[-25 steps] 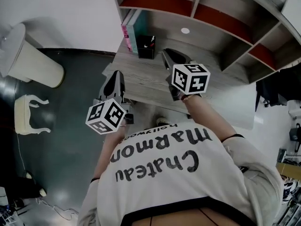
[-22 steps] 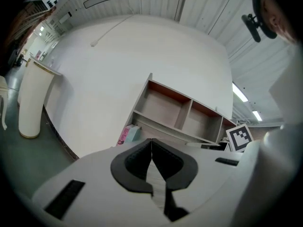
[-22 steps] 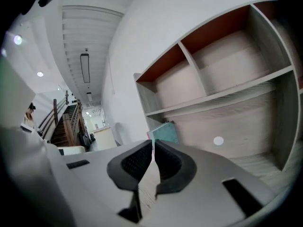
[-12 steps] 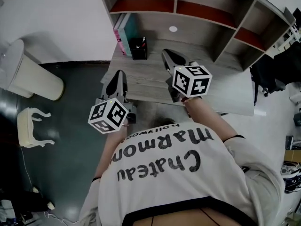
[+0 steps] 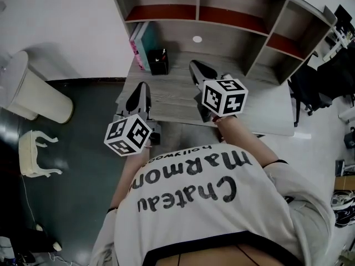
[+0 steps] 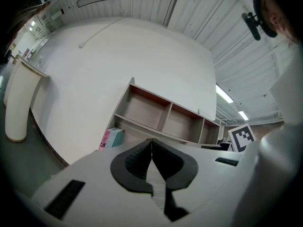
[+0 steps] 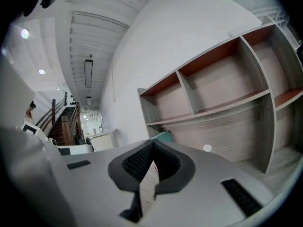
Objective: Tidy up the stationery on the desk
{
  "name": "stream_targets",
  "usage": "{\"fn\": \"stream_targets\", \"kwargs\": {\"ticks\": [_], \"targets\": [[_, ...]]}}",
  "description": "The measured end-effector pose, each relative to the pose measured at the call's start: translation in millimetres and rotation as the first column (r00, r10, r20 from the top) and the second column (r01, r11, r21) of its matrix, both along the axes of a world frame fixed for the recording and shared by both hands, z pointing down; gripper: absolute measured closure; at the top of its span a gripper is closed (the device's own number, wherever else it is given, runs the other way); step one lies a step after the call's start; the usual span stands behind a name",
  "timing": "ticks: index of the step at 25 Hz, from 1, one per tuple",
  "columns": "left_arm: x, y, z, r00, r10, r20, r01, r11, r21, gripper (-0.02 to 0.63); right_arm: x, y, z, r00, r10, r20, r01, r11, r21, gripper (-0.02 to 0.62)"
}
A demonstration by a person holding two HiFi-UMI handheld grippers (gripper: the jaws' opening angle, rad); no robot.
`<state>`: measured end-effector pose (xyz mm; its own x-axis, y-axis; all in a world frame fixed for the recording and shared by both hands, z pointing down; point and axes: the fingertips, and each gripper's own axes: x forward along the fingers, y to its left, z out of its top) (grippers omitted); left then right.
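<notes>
Left gripper (image 5: 142, 85): held level over the front left corner of the surface (image 5: 172, 90), pointing toward the shelf unit (image 5: 238, 15). Fingers (image 6: 135, 161) closed tip to tip, nothing gripped, nothing between them.

Right gripper (image 5: 194, 65): likewise level, further in over the surface, pointing the same way. Fingers (image 7: 139, 163) fully closed, empty.

Pen holder (image 5: 158, 61): black, upright on the surface, long axis vertical, mouth up. Located ahead of the left fingers and a little to their right; left of the right fingers, about level with their tips. Apart from both grippers, no contact.

Books (image 5: 139, 44): two noted, pink outermost, teal next to it, standing on edge side by side at the left end of the surface, by the shelf unit's side wall. Long axis in the head view running away from the person, toward the back panel. Located ahead of the left fingers, just beside and beyond the pen holder; touching it or not, cannot tell.

Small white disc (image 5: 197, 39): flat on the surface, ahead of the right fingers, well apart from them, near the back panel.

Off the surface, left of the left fingers: pale cylindrical bin (image 5: 33, 87) and white stool (image 5: 36, 151) on the dark floor.
</notes>
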<state>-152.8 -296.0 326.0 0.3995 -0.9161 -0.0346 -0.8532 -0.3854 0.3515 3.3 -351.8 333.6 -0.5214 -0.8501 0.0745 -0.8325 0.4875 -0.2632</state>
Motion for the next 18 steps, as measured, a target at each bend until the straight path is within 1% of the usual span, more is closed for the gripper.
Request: {"fn": "stream_targets", "kwargs": {"ticks": [6,12,18], "targets": [[11.0,17.5,6.1,1.000,-0.025,-0.012,0.025,1.000,-0.018,0.591,12.4,17.0,5.6,1.000,-0.019,-0.022,0.019,1.000,-0.017,0.584],[30.3,41.4,20.7,0.999,-0.048,-0.021,0.047,0.997,-0.056,0.591,38.8,38.0,19.8,0.999,-0.022,-0.033,0.020,0.998,-0.058,0.584],[47.5,62.8,30.9,0.998,-0.062,-0.022,0.060,0.995,-0.081,0.591,51.3,57.4,33.7,0.998,-0.047,-0.039,0.043,0.995,-0.090,0.584]]}}
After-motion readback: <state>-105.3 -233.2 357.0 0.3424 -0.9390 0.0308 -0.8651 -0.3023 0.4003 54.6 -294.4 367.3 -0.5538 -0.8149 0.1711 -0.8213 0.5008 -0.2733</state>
